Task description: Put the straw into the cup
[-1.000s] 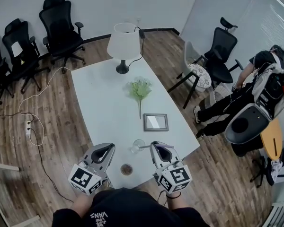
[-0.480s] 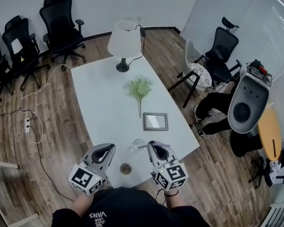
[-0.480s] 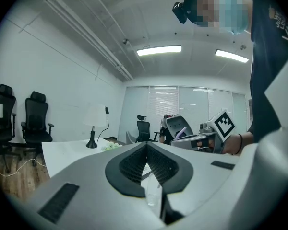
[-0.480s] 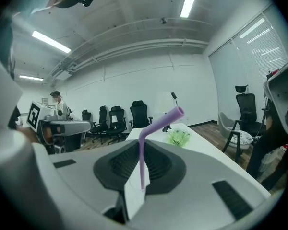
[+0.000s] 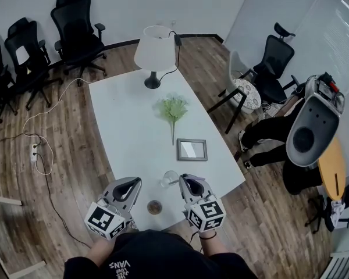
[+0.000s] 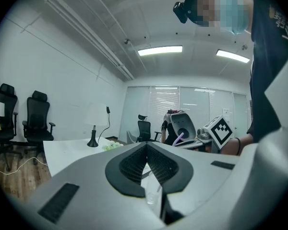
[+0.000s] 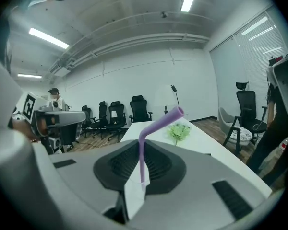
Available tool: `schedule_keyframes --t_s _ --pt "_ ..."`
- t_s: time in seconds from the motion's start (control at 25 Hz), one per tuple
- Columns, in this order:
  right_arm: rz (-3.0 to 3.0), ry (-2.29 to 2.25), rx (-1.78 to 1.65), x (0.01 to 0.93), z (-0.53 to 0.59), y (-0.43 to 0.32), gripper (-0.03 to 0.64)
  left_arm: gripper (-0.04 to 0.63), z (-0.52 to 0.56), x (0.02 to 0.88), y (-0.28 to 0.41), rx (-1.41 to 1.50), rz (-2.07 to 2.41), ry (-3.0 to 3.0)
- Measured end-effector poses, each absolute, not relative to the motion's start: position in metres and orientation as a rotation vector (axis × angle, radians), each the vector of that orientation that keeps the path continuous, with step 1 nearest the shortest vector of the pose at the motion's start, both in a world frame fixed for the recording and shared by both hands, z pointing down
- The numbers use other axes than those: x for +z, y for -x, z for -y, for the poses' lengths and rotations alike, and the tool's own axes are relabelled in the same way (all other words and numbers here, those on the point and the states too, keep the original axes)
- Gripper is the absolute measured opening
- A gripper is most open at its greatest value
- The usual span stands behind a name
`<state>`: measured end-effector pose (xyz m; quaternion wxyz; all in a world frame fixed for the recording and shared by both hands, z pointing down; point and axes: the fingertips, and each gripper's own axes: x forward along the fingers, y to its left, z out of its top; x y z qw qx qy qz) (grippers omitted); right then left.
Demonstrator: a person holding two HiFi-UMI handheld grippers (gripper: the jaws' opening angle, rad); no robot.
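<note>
A clear cup (image 5: 169,179) stands near the front edge of the white table (image 5: 122,132). My right gripper (image 5: 187,182) is just right of it, shut on a purple bendy straw (image 5: 177,181) whose free end reaches toward the cup's rim. In the right gripper view the straw (image 7: 143,159) stands upright between the pads of the gripper (image 7: 139,178), its bent top slanting up to the right. My left gripper (image 5: 132,184) hovers left of the cup, holding nothing. Its jaws meet at the tips in the left gripper view (image 6: 147,150).
A small brown round thing (image 5: 155,207) lies on the table between the grippers. Farther back are a picture frame (image 5: 192,149), a green sprig (image 5: 173,109) and a white lamp (image 5: 153,54). Office chairs stand on the left, and a person with grey equipment (image 5: 311,127) on the right.
My right gripper has sunk a little and drawn closer to me with the straw still in it. The left gripper has stayed put. The person on the right has shifted.
</note>
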<state>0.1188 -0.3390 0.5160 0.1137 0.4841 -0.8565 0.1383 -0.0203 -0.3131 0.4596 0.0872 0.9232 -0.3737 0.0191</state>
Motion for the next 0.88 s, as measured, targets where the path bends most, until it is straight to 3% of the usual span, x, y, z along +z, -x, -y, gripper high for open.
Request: schedule_keyframes --t_s 0.88 --pt "2.485 -1.388 0.434 0.534 0.335 -0.108 0.043 0.011 0.303 0.46 0.027 0.063 1.125 -2.732"
